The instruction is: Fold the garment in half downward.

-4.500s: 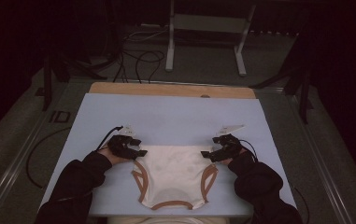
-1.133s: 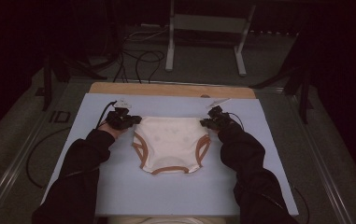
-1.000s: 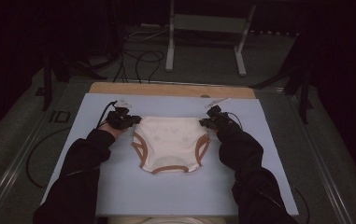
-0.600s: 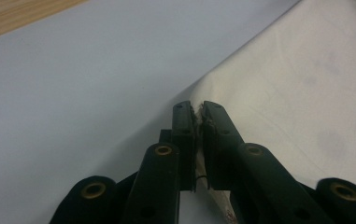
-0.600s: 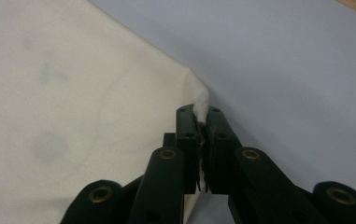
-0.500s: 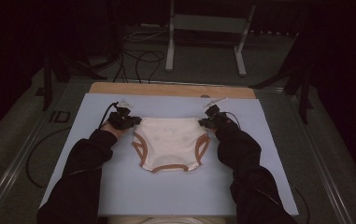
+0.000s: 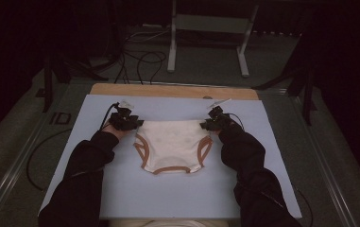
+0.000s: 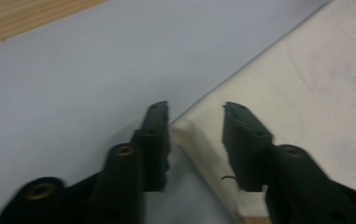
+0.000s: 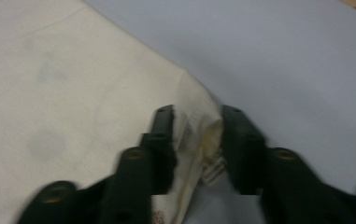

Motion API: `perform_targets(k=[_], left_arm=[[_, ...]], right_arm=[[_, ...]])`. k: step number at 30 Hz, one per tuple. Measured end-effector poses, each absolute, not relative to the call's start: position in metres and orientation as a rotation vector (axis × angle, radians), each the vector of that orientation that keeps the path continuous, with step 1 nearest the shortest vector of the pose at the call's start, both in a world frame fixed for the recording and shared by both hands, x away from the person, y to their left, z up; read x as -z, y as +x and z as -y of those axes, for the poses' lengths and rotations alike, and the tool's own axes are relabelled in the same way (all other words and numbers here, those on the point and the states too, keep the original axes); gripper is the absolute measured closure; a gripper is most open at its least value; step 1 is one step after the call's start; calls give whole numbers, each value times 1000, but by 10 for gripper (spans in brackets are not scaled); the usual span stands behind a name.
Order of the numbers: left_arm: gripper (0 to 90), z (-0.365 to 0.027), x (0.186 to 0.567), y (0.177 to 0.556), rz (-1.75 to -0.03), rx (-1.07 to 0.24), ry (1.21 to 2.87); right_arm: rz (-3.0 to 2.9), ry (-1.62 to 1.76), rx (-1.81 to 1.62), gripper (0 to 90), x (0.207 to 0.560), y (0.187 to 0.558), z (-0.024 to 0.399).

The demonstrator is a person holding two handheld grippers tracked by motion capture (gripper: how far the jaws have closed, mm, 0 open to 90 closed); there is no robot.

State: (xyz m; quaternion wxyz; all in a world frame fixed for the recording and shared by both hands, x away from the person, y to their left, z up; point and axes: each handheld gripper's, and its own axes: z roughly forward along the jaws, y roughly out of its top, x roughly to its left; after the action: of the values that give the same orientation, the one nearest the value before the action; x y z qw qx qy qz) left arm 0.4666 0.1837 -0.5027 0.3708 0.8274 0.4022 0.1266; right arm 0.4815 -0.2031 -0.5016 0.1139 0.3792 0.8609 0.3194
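The cream underpants (image 7: 173, 146) with the brown leg trim lie flat on the blue mat (image 7: 281, 189), waistband toward the wooden strip (image 7: 168, 91) at the mat's far edge, leg openings toward you.

Change: both sets of jaws have just been opening. Your left gripper (image 7: 131, 124) sits at the left waistband corner, your right gripper (image 7: 208, 125) at the right one. Compared with four and a half seconds back, the garment lies farther up the mat, nearer the wooden strip, and spread wide. Reading: you have let go, so the drag and spread look finished.

Left gripper view: jaws stand moderately apart, the waistband corner (image 8: 189, 133) lies between them, and a gap shows beside each pad. Nothing pinched.

Right gripper view: jaws equally apart, but the corner (image 9: 199, 135) stands bunched and ridged between them, brushing the inner faces; it looks slack rather than clamped.

The high view gives none of that jaw detail. It does show the whole garment lying square and smooth, with both sleeves (image 7: 244, 161) alongside it.
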Motion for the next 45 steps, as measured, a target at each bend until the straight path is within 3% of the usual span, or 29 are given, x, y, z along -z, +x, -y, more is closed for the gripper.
perform_targets(k=[7, 19, 25, 45], left_arm=[[371, -188, 494, 463, -1028, -301, 2113], [61, -188, 480, 452, -962, -254, 2121], [2, -189, 474, 442, -916, -242, 2122], [2, -190, 443, 400, -770, -266, 2106]], right_arm=[[-2487, 1161, -982, 333, 495, 480, 210], [-2480, 1145, -1081, 145, 486, 469, 212], [-2478, 1114, -1121, 133, 482, 461, 208], [-2502, 992, -1174, 104, 463, 453, 175]])
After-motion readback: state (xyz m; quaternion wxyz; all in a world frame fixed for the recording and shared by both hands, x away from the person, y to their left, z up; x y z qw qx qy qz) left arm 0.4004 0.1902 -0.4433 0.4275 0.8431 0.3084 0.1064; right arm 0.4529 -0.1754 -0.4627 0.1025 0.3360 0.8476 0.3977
